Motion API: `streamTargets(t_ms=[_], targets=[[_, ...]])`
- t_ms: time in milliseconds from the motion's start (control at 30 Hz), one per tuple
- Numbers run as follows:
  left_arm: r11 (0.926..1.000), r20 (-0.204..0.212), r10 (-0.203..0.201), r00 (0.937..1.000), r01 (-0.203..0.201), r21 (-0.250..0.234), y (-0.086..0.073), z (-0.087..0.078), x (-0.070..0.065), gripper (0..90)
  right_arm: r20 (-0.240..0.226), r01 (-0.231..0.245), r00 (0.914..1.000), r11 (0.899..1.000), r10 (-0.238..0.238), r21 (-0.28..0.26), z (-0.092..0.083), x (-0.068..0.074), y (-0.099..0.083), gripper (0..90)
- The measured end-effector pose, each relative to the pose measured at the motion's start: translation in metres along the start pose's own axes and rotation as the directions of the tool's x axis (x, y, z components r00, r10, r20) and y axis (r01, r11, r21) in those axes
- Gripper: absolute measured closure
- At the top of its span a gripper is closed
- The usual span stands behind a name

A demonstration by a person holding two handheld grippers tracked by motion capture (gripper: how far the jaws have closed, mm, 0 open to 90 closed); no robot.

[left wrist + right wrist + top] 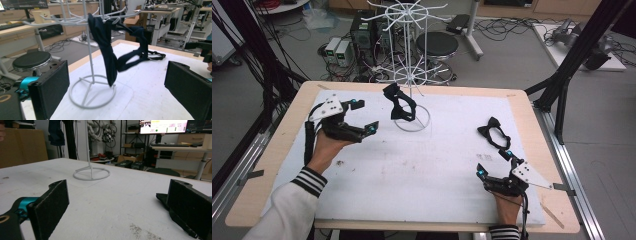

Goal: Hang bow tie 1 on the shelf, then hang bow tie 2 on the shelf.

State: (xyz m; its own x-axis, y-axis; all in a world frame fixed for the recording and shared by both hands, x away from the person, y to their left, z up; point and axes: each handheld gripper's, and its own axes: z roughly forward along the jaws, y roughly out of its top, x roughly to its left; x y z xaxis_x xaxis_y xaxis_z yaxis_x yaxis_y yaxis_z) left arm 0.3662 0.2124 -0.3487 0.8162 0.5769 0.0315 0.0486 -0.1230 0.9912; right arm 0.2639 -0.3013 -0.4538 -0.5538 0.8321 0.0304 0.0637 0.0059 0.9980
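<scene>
Hovering wide open and empty, the left gripper [362, 116] faces a bow tie [107, 50] hanging on the rack [92, 75] ahead; right gripper [496, 164], likewise, sits near another tie [493, 131]. Soft, light: pinch the knot.

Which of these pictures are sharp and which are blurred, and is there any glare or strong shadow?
High view: soft, even light, faint shadows under the white rack. Left gripper view: the hanging dark bow tie is sharp, edges slightly stretched. Right gripper view: the monitor glares bright; the near jaws look soft.
</scene>
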Motion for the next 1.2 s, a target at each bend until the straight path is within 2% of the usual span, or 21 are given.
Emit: streamTargets(t_ms=[33,100,133,333,367,500,633,800,900,1200], targets=[[1.0,0.0,0.0,1.0,0.0,0.0,0.0,0.0,0.0,6.4,0.002,0.011,0.9999,1.0,-0.011,-0.007,0.0,-0.001,0.0,3.6],[0.9993,-0.014,-0.002,0.9999,0.002,-0.039,-0.01,-0.018,0.001,6.4,-0.001,0.007,1.0,1.0,-0.007,-0.006,0.0,0.0,0.0,3.6],[0.9993,-0.014,-0.002,0.9999,0.002,-0.039,-0.01,-0.018,0.001,6.4,-0.002,0.004,1.0,1.0,-0.004,-0.005,0.0,0.0,0.0,3.6],[0.9968,-0.031,-0.013,0.9994,0.011,-0.08,-0.038,-0.049,0.001,6.4,0.003,0.008,1.0,1.0,-0.008,-0.005,0.0,0.0,0.0,3.6],[0.9968,-0.031,-0.013,0.9994,0.011,-0.08,-0.038,-0.049,0.001,6.4,0.004,0.01,0.9999,1.0,-0.01,-0.007,0.0,0.0,0.0,3.6],[0.9952,-0.042,-0.01,0.9991,0.006,-0.097,-0.055,-0.063,-0.006,6.5,0.002,0.011,0.9999,1.0,-0.011,-0.006,0.0,0.0,0.0,3.6],[0.9945,-0.044,-0.007,0.999,0.003,-0.105,-0.066,-0.07,-0.009,6.4,0.004,0.006,1.0,1.0,-0.006,-0.004,0.0,0.0,0.0,3.6],[0.9941,-0.047,-0.013,0.9988,0.008,-0.108,-0.071,-0.074,-0.011,6.4,0.004,0.008,1.0,1.0,-0.008,-0.005,0.0,0.0,0.0,3.6],[0.994,-0.049,-0.004,0.9988,-0.002,-0.11,-0.075,-0.075,-0.013,6.4,0.002,0.005,1.0,1.0,-0.005,-0.005,0.0,0.0,0.0,3.6],[0.9944,-0.048,0.019,0.9987,-0.023,-0.103,-0.073,-0.073,-0.017,6.4,0.001,0.007,1.0,1.0,-0.007,-0.005,0.0,0.0,0.0,3.6]])
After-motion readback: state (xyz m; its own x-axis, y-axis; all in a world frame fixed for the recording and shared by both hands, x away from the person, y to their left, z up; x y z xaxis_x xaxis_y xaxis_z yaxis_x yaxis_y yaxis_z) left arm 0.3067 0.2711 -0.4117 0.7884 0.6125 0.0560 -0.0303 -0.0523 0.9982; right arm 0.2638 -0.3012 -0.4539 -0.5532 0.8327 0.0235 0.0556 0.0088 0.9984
